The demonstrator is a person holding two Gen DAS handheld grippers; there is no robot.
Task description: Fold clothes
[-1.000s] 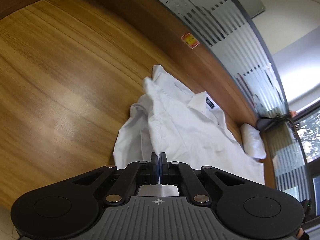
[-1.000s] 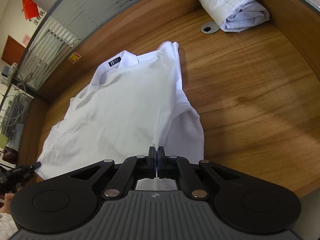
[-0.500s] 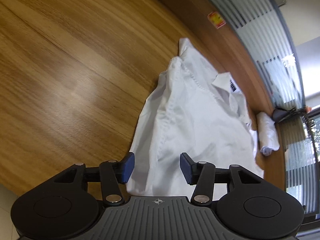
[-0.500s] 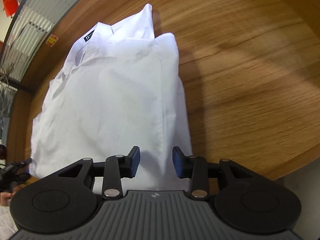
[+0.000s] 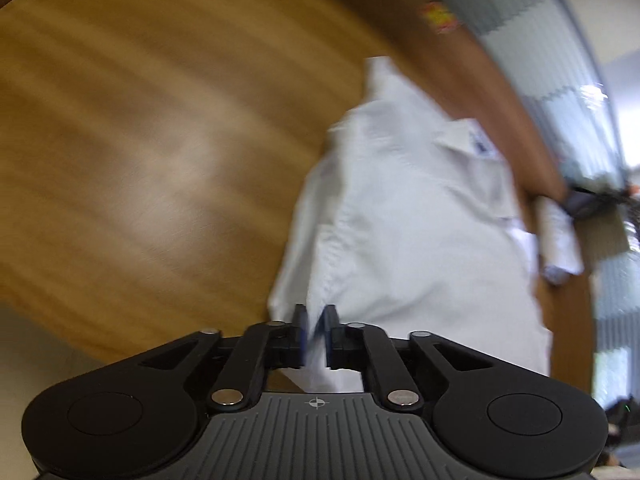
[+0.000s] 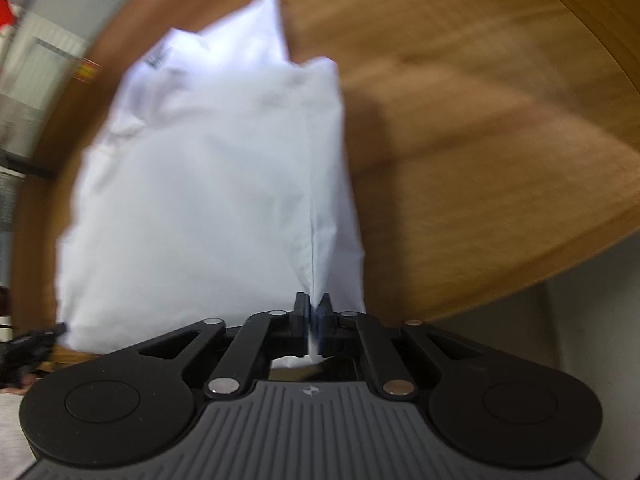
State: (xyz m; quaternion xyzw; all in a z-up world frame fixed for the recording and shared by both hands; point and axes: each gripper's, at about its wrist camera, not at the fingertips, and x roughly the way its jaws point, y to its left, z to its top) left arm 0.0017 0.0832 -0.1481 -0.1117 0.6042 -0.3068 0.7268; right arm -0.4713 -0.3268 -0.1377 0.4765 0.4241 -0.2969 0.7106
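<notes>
Half a second ago both pairs of jaws stood wide over the near hem of the white shirt [image 5: 420, 216]; now each has narrowed to a slim gap with cloth in it. The left gripper [image 5: 315, 316] is closing at this moment, a fold of the hem's left corner standing between its blue pads. The right gripper [image 6: 313, 304] has a ridge of fabric along the shirt's right seam pinched between its pads, the gap no wider than the cloth. Both views have dropped nearer the shirt and are smeared with motion blur, where the earlier frames were sharp.

The shirt lies flat on the wooden tabletop [image 5: 140, 140], collar and dark label at the far end, hem at the near edge by the grippers. A second rolled white garment [image 5: 558, 240] rests farther off beside the shirt's right side, near the tabletop's raised wooden rim. Beyond the rim runs a frosted, striped glass partition [image 5: 520, 20] bearing a small red-and-yellow sticker [image 5: 438, 16], with a bright window past it.
</notes>
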